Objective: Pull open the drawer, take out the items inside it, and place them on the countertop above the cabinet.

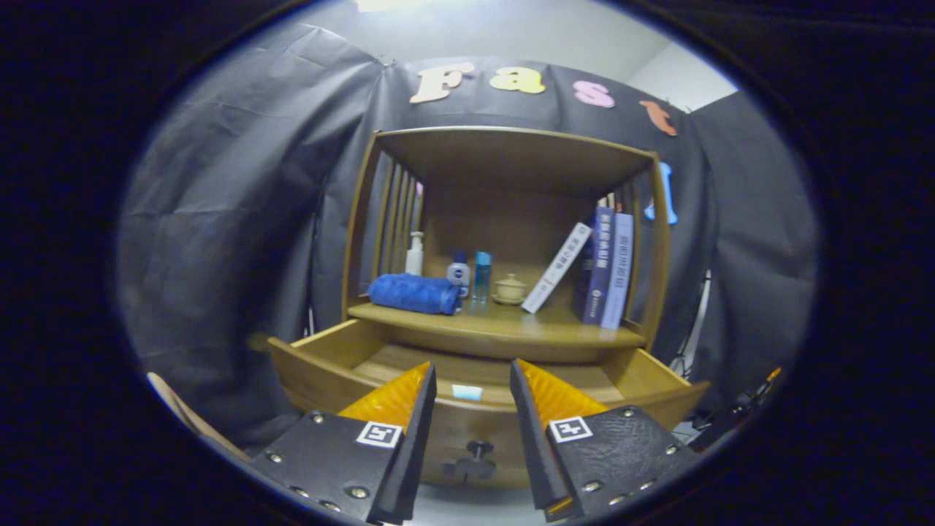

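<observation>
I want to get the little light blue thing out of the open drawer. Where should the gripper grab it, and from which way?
Likely from above. The small light blue item lies flat in the drawer, just behind its front wall, which blocks a frontal approach. The gripper is open and empty; lower it and close on the two short ends. Thickness is hard to tell.

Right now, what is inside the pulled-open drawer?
One small pale blue item lies on the floor of the drawer, just ahead of the open fingers, which hold nothing. The drawer's back runs under the countertop, so anything there is hidden.
</observation>
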### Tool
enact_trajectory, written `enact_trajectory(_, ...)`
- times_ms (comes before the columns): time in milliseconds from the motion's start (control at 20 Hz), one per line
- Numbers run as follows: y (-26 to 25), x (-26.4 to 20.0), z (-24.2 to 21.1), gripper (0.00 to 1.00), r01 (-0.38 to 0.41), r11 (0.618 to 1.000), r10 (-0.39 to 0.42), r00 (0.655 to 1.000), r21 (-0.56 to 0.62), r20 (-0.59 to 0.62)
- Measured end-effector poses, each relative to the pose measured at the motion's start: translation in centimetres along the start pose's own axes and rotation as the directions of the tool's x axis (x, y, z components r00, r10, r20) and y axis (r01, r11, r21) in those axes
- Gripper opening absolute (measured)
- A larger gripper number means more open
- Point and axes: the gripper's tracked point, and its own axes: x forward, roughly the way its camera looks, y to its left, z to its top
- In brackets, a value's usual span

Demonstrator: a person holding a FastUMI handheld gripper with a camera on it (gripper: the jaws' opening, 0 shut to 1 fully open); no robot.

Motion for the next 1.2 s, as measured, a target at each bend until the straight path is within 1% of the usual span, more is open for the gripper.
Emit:
enact_trajectory(50, 0.2, 1.7, 0.8, 0.57, -0.028, 1.0, 0.028, 0.999, -0.013, -0.024)
enact_trajectory(100, 0.5, 3.6, 0.9, 0.56, -0.062, 0.997, 0.059, 0.995, -0.035, -0.075)
enact_trajectory(150, 0.8, 4.9, -0.1, 0.54, -0.111, 0.993, 0.101, 0.979, -0.047, -0.176)
enact_trajectory(200, 1.7, 6.5, -0.9, 0.54, -0.159, 0.987, 0.146, 0.959, -0.035, -0.243)
enact_trajectory(250, 2.0, 8.0, -1.9, 0.55, -0.182, 0.983, 0.164, 0.937, -0.031, -0.308)
enact_trajectory(300, 1.9, 9.3, -3.3, 0.55, -0.201, 0.979, 0.167, 0.905, -0.047, -0.391)
enact_trajectory(400, 1.4, 11.7, -4.9, 0.55, -0.208, 0.977, 0.157, 0.869, -0.057, -0.469)
enact_trajectory(500, 1.6, 13.1, -7.3, 0.55, -0.215, 0.975, 0.147, 0.813, -0.056, -0.563)
enact_trajectory(600, 1.5, 14.5, -10.0, 0.56, -0.217, 0.976, 0.15, 0.742, -0.023, -0.654)
enact_trajectory(650, 1.6, 14.5, -11.0, 0.63, -0.225, 0.974, 0.154, 0.707, -0.013, -0.691)
enact_trajectory(700, 1.5, 14.8, -11.8, 0.63, -0.231, 0.973, 0.149, 0.687, -0.019, -0.711)
enact_trajectory(750, 0.9, 15.0, -12.1, 0.76, -0.23, 0.972, 0.129, 0.675, -0.041, -0.726)
enact_trajectory(800, 0.7, 15.0, -12.9, 0.89, -0.23, 0.972, 0.122, 0.644, -0.039, -0.755)
enact_trajectory(850, 0.9, 14.9, -13.2, 1.0, -0.23, 0.973, 0.133, 0.632, -0.021, -0.763)
enact_trajectory(900, 0.3, 14.9, -13.4, 1.0, -0.221, 0.975, 0.115, 0.618, -0.032, -0.778)
enact_trajectory(1000, -1.0, 14.7, -14.2, 0.97, -0.207, 0.977, 0.075, 0.569, -0.054, -0.819)
enact_trajectory(1200, -1.0, 13.9, -16.1, 0.97, -0.25, 0.967, 0.069, 0.461, -0.055, -0.885)
